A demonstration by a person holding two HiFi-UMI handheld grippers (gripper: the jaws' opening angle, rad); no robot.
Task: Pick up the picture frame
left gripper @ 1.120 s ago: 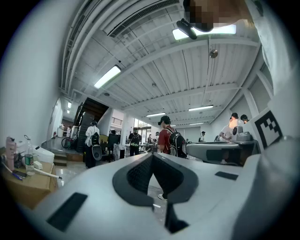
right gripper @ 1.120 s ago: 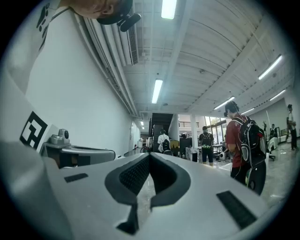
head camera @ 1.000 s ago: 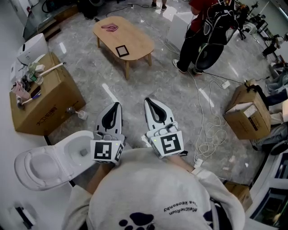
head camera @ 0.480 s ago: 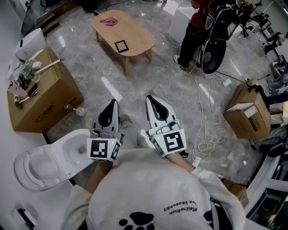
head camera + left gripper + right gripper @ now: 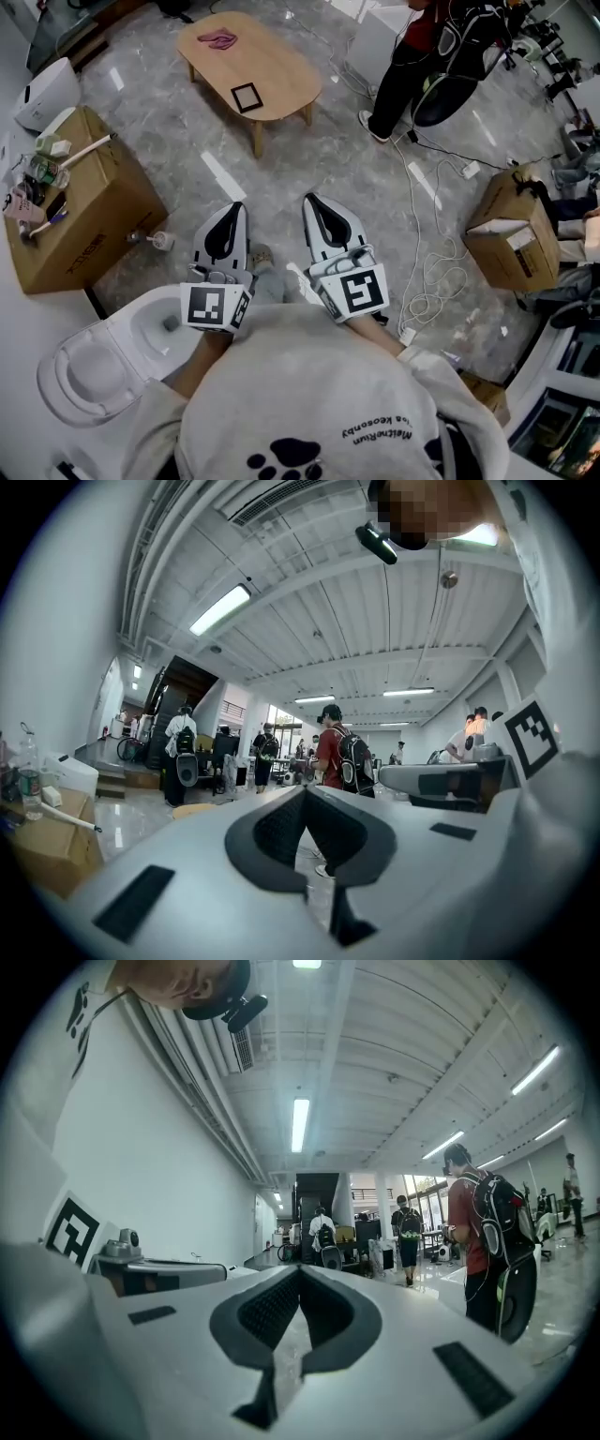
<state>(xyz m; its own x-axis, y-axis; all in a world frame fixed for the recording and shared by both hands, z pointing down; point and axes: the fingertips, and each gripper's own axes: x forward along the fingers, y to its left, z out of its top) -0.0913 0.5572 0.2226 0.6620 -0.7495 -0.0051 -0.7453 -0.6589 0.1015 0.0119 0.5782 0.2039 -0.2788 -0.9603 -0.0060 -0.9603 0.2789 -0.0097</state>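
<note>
Approach stage. The picture frame (image 5: 246, 97) lies flat on the wooden table (image 5: 277, 66), toward the table's near edge. The left gripper (image 5: 234, 208) and the right gripper (image 5: 310, 200) are held level, well short of the table, each with its jaws clenched together on nothing. The next move probably calls for reaching the table, spreading one gripper's jaws, and seizing the frame by an edge.

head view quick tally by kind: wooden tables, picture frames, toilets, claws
wooden table: 1
picture frame: 1
toilet: 1
claws: 2 (left claw, right claw)
total: 5
</note>
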